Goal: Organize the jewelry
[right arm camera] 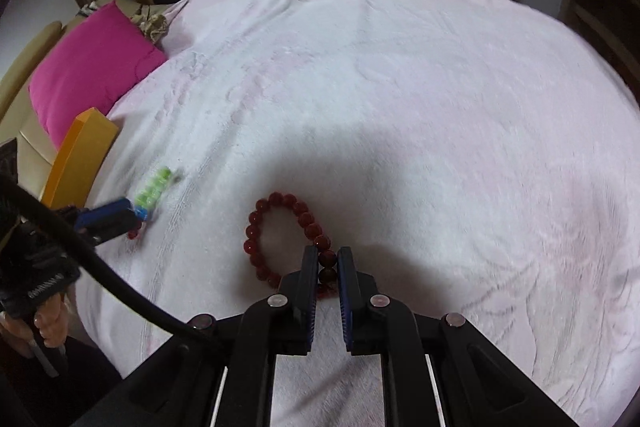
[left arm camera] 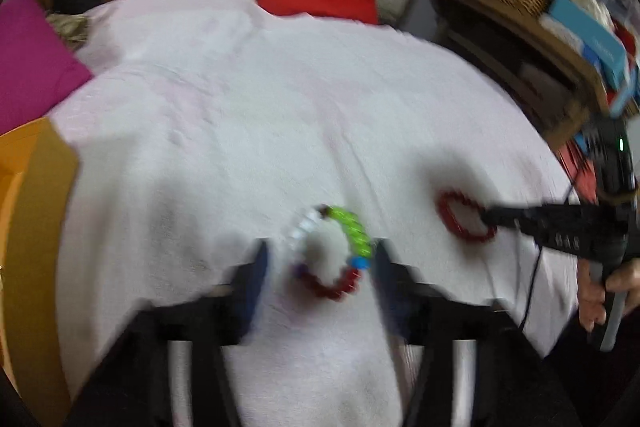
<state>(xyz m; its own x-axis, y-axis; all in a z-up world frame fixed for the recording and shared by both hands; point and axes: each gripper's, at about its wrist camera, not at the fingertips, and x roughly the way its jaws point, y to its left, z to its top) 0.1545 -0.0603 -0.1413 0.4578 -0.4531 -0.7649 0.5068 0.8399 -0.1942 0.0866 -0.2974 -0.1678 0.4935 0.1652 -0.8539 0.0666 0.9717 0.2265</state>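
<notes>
White towelling (right arm camera: pixel 400 107) bears no legible writing; right tongs (right arm camera: pixel 328 261) pinch the red bracelet (right arm camera: pixel 280 235), left tongs (left arm camera: pixel 320 259) straddle, unclamped, the multicoloured bracelet (left arm camera: pixel 352 231).

Your worktop (right arm camera: pixel 400 87) is draped in a pale pink, towel-like cloth (right arm camera: pixel 440 147) with soft creases across it. On the cloth you have a dark red bead bracelet (right arm camera: pixel 256 239) lying flat as a loop. Well apart from it, to its left in the right wrist view, lies a multicoloured bead bracelet (left arm camera: pixel 332 251) with green, white, blue and red sections. An orange box (right arm camera: pixel 82 155) sits at the cloth's left edge.
</notes>
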